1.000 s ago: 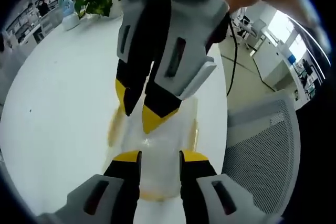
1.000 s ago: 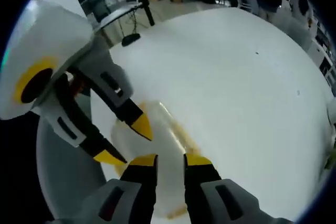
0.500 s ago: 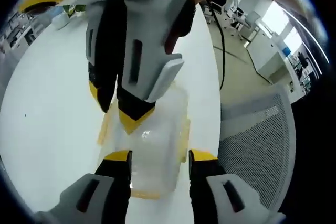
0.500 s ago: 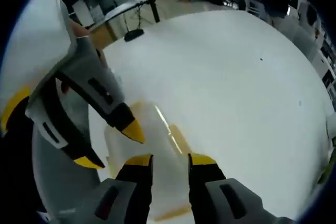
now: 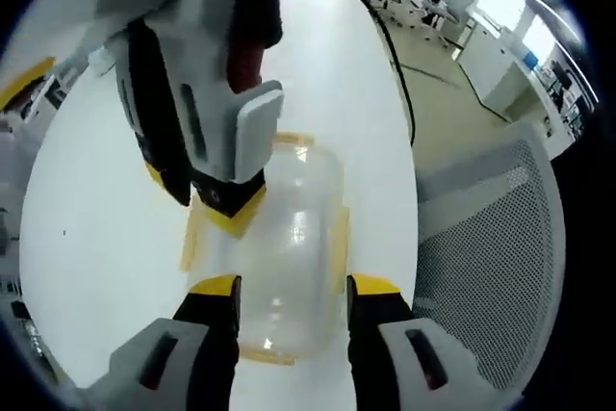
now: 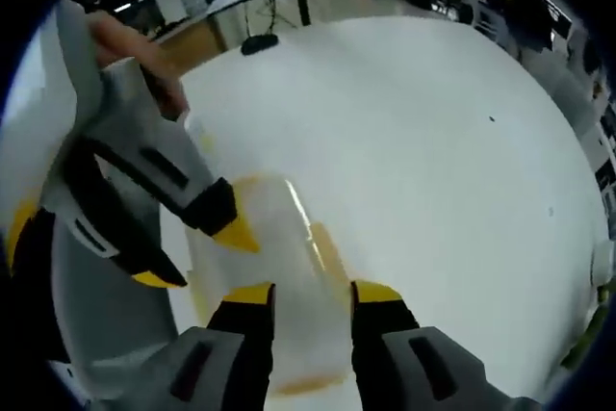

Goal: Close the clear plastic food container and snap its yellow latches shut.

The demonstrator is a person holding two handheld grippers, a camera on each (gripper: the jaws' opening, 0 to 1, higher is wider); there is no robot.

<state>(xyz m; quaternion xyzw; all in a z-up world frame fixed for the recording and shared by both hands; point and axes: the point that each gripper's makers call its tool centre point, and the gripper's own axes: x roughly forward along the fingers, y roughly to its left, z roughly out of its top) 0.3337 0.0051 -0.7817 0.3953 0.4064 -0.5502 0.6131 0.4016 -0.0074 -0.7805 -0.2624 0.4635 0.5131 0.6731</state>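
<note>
white round table (image 5: pixel 87 199) carries everything, with an office room of desks and chairs blurred behind it, and a grey mesh chair (image 5: pixel 481 257) stands just beside the table edge in the left gripper view. the clear plastic food container (image 5: pixel 289 257) lies on the table near that edge, its lid down on top, and yellow latches (image 5: pixel 339 238) show along its sides and ends.

the left gripper (image 5: pixel 292 288) has its jaws spread apart, with the container's near end between the yellow tips; i cannot tell whether they touch it. the right gripper (image 6: pixel 313 293) has its jaws parted too, over the container (image 6: pixel 279 267), holding nothing. each gripper comes into the other's view from above and hides part of the container.
</note>
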